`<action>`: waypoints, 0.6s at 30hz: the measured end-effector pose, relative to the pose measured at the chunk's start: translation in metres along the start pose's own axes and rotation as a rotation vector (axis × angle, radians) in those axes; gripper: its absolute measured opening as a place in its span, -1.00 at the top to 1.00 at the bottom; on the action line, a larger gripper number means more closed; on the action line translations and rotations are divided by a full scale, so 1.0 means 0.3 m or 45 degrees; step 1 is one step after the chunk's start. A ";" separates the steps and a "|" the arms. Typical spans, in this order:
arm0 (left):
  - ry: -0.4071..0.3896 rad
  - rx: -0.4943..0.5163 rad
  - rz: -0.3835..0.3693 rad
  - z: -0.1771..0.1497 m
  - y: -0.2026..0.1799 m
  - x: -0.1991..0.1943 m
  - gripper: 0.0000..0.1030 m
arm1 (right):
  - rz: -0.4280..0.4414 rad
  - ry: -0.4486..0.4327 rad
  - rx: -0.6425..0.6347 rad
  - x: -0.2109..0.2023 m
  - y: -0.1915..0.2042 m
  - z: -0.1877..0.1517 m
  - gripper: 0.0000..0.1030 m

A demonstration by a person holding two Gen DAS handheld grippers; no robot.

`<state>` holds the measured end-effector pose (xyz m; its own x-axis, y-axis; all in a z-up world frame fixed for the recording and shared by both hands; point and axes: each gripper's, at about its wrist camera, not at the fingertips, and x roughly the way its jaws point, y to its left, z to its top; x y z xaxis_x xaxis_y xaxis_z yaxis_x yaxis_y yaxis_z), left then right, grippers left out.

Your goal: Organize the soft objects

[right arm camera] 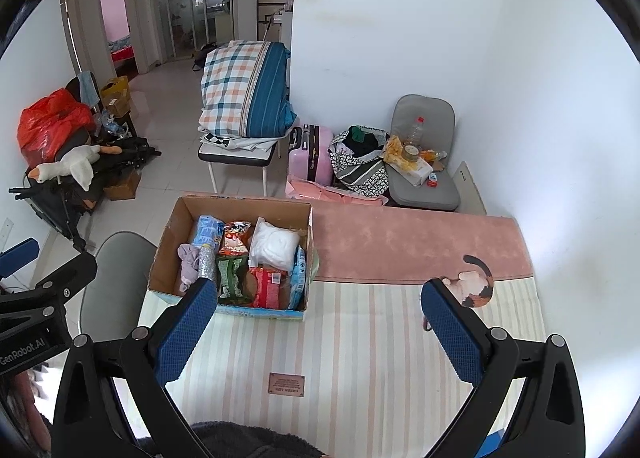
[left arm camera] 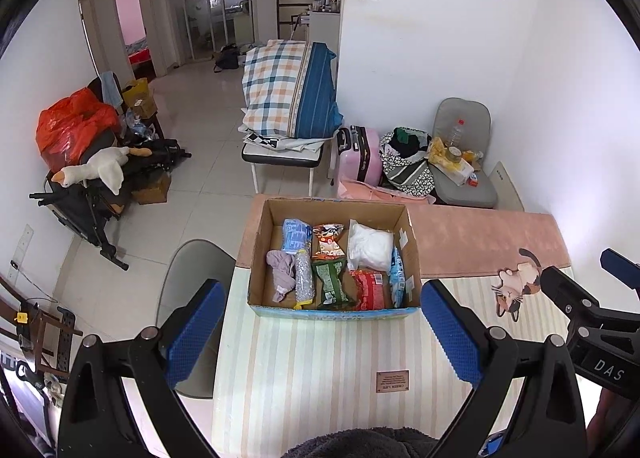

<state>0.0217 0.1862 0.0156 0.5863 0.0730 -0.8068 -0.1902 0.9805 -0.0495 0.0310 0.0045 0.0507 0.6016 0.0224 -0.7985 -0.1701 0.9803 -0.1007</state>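
Left gripper [left arm camera: 320, 322] spread wide, blue textured pads far apart, nothing between them; held above striped cloth-covered table [left arm camera: 320, 370], aimed forward and down at open brown cardboard box [left arm camera: 276, 213]. Right gripper [right arm camera: 316, 322] likewise spread wide and empty, hovering over same striped surface, box off to its left. Each gripper visible at edge of other's view: black frame at right edge of left wrist view, at left edge of right wrist view. Dark fuzzy sleeve [left arm camera: 360, 444] at bottom centre of both views.

Box set at far left part of table, where striped cloth meets pink cloth strip [left arm camera: 480, 238]. Top open, flaps up. Contents packed in rows, lying flat:
- crumpled grey-lilac cloth [left arm camera: 282, 272], near left, no clear axis
- blue printed soft pack [left arm camera: 296, 236], far left, long axis front to back
- clear bubble-textured tube with yellow end [left arm camera: 304, 278], long axis front to back, yellow end toward camera
- orange snack bag [left arm camera: 328, 244], far centre
- green snack bag [left arm camera: 332, 284], near centre, long axis front to back
- white soft bundle in clear plastic [left arm camera: 370, 246], far right
- red snack bag [left arm camera: 370, 290], near right
- light blue pack [left arm camera: 398, 278] on edge against right wall

Calico cat figure [left arm camera: 516, 284] on table, well right of box.
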 end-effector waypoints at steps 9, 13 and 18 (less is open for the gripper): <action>-0.005 0.000 0.003 -0.005 0.001 -0.005 -0.94 | 0.004 -0.003 0.006 -0.002 -0.011 0.000 -1.00; -0.011 0.004 0.007 -0.006 -0.002 -0.007 -0.94 | 0.007 -0.008 0.011 -0.006 -0.014 -0.001 -1.00; -0.011 0.004 0.007 -0.009 -0.003 -0.007 -0.94 | 0.008 -0.009 0.014 -0.013 -0.012 -0.005 -1.00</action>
<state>0.0185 0.1848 0.0158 0.5919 0.0796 -0.8021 -0.1908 0.9807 -0.0434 0.0282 0.0006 0.0532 0.6061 0.0298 -0.7948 -0.1654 0.9822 -0.0893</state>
